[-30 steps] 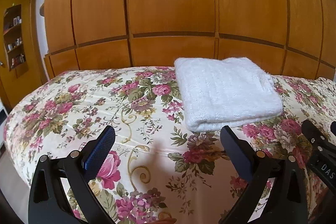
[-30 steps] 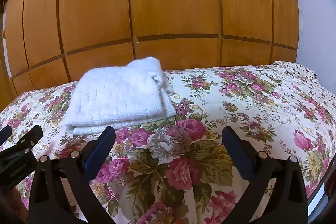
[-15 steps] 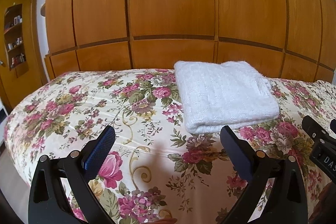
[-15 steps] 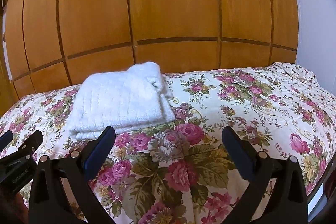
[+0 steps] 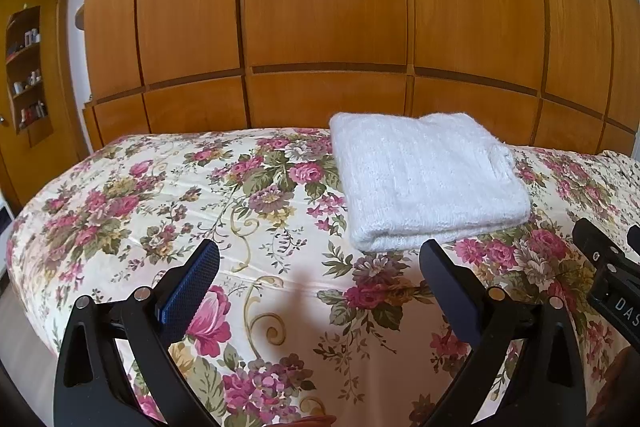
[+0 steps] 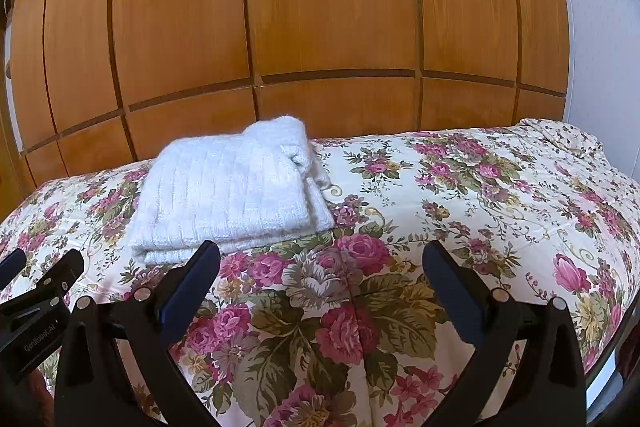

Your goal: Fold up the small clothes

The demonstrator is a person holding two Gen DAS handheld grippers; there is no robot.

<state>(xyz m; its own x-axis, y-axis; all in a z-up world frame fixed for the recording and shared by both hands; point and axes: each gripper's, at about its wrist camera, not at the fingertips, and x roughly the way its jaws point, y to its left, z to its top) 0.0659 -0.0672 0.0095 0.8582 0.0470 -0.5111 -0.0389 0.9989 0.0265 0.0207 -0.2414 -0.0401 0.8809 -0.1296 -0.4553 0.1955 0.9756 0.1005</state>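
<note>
Left wrist view shows the left gripper point(image 5: 319, 267) spread wide with nothing between its blue-padded fingers point(image 5: 188, 291), hanging above the floral bedspread point(image 5: 160, 211). A folded white knit garment point(image 5: 428, 183) lies flat toward the bed's far edge, close to the wooden wardrobe point(image 5: 320, 19), just beyond the gripper's right finger and not touched by it. From the right wrist view, the right gripper point(image 6: 321, 265) is likewise wide apart and empty, with the garment point(image 6: 228, 191) ahead of its left finger, stacked in layers
</note>
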